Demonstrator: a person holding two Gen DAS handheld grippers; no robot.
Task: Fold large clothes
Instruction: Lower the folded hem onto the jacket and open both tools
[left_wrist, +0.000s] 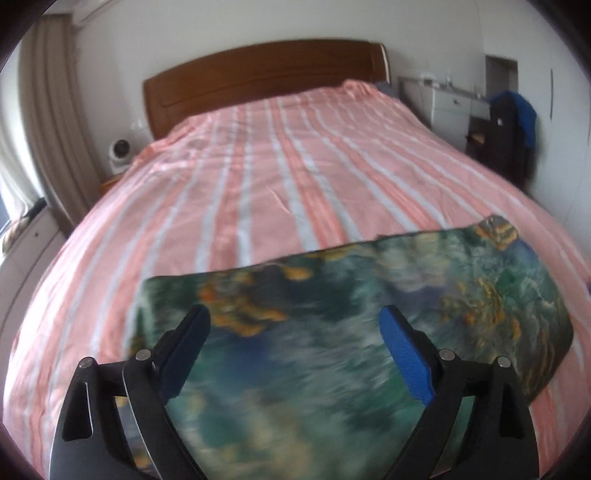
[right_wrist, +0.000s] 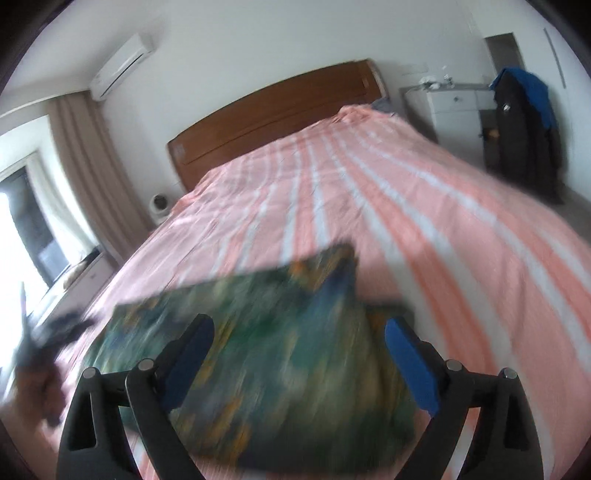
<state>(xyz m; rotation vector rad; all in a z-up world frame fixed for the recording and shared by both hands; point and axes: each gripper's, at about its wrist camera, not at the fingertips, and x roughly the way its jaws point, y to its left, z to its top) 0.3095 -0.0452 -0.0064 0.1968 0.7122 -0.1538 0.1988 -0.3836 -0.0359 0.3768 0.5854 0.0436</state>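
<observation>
Left wrist view, step: garment (left_wrist: 332, 332) looks folded into a flat band, so you seem to be between folds; judge the next crease before you reach in.
Left gripper (left_wrist: 295, 325): jaws spread wide, nothing clamped, hanging above the cloth.
Advice: pick one far corner and one near edge, bite the full thickness, and lift level so the layers don't slide.
Garment place: on the striped pink bedspread (left_wrist: 258, 177), at the end far from the wooden headboard (left_wrist: 258, 74).
Right wrist view, right gripper (right_wrist: 299, 332): jaws likewise apart and empty, over the garment.
Garment look: green and blue print with orange patches, thin and limp; one corner points toward the headboard.
Caution: heavy blur hides the edges here, so steady your hands first.
</observation>
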